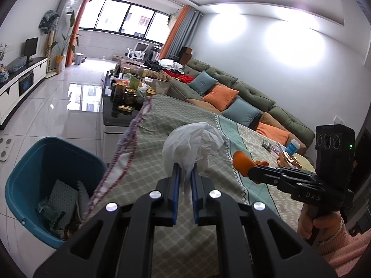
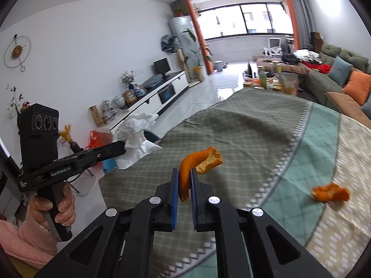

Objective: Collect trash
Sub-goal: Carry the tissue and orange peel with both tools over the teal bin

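Holding crumpled white plastic bag (image 1: pixel 192 143) in our left gripper (image 1: pixel 184 171), blue pads pinched nearly together on bag's tail, above patterned green tablecloth (image 1: pixel 162 125) near table's edge. Our right gripper (image 2: pixel 184 178) clamps curled orange peel strip (image 2: pixel 197 164), fingers almost closed on it, above same cloth. Second orange peel piece (image 2: pixel 331 192) lies on cloth, well apart to right. Blue plastic bin (image 1: pixel 25 173) stands on floor beside table, already holding some rubbish.
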A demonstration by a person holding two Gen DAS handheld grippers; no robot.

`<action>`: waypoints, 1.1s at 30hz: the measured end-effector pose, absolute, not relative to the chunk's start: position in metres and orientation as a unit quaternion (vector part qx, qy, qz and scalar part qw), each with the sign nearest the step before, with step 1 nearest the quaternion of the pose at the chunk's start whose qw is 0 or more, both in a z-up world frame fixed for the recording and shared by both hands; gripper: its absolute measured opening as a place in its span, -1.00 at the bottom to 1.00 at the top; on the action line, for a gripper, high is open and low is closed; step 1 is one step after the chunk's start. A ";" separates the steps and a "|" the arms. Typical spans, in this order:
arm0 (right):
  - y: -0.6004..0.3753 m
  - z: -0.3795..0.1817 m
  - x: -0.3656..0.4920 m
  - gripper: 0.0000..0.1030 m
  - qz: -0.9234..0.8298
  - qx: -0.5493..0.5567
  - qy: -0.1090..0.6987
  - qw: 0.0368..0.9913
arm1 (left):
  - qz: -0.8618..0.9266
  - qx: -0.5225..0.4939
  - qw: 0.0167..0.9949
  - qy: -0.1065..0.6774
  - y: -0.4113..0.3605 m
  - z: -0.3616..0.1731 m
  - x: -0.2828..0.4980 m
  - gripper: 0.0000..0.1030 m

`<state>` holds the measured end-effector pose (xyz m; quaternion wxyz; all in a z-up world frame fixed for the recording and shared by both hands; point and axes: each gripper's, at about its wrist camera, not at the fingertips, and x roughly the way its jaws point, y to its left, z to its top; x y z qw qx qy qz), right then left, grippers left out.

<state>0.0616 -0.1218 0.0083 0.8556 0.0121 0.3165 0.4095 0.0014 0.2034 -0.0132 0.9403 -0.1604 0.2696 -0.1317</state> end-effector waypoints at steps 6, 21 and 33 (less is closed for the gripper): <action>-0.094 0.008 0.065 -0.81 0.439 0.005 0.320 0.840 | -0.109 -0.163 0.944 0.265 0.220 -0.010 -0.005 -0.79; -0.031 0.009 0.068 -0.81 0.496 -0.016 0.330 0.803 | -0.031 -0.175 0.950 0.256 0.271 -0.006 -0.019 -0.79; 0.008 0.008 0.070 -0.81 0.518 -0.031 0.337 0.785 | 0.010 -0.184 0.947 0.265 0.291 -0.013 -0.016 -0.79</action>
